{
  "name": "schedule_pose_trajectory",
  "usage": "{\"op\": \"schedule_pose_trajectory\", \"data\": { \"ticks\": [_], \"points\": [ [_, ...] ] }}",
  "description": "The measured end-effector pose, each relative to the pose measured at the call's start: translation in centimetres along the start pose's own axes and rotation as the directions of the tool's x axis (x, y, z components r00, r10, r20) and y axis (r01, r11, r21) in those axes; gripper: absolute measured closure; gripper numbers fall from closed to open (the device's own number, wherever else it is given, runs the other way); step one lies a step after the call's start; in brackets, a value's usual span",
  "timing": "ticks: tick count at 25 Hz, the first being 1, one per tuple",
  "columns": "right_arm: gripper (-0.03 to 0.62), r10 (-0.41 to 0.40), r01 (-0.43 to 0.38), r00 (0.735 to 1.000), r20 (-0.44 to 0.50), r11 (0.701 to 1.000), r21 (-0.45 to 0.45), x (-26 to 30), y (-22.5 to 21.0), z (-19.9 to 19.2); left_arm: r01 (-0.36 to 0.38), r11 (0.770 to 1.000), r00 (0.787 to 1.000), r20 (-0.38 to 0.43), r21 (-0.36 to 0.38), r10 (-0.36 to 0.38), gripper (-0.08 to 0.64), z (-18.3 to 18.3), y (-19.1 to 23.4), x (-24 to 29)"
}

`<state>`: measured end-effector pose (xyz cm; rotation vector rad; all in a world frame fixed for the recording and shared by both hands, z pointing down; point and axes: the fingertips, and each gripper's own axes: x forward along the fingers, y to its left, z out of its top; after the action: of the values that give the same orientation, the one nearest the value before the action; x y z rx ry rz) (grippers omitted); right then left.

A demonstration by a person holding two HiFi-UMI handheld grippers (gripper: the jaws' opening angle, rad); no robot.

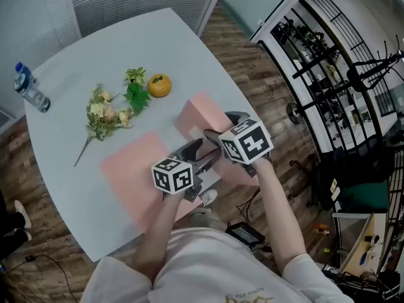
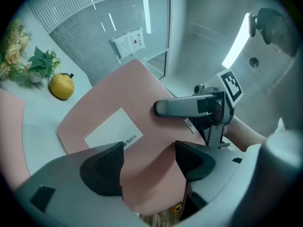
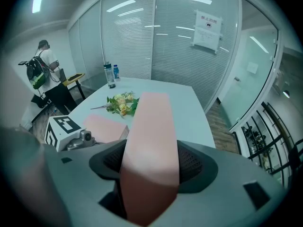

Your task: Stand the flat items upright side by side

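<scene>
A pink flat item (image 1: 201,113) with a white label (image 2: 113,130) is tilted up off the white table (image 1: 76,74). My right gripper (image 3: 150,162) is shut on its edge, and the item fills the gap between both pads. One finger (image 2: 182,107) of that gripper lies across the item's face in the left gripper view. My left gripper (image 2: 149,167) is open at the item's near corner, its jaws wide on either side. A second pink flat item (image 1: 132,169) lies flat on the table to the left, also in the right gripper view (image 3: 105,126).
A bunch of flowers (image 1: 107,113) and an orange fruit (image 1: 159,85) lie behind the pink items. A water bottle (image 1: 30,88) stands at the far left corner. The table's near edge is at my body. A person (image 3: 40,74) stands far off by the glass wall.
</scene>
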<state>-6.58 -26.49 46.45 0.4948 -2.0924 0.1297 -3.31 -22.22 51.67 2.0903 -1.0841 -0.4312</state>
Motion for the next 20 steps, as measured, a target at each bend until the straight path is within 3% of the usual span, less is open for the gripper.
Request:
{"op": "schedule_pose_trajectory", "data": {
  "ticks": [10, 20],
  "points": [
    [0.276, -0.045, 0.042, 0.993, 0.113, 0.999, 0.029, -2.5, -0.2, 1.2, 0.034, 0.999, 0.998, 0.043, -0.005, -0.034, 0.232, 1.2, -1.1, -0.2],
    [0.278, -0.104, 0.081, 0.957, 0.271, 0.992, 0.096, -5.2, -1.0, 2.9, 0.060, 0.998, 0.992, 0.117, -0.030, -0.056, 0.232, 3.0, -1.7, -0.4]
  ]
}}
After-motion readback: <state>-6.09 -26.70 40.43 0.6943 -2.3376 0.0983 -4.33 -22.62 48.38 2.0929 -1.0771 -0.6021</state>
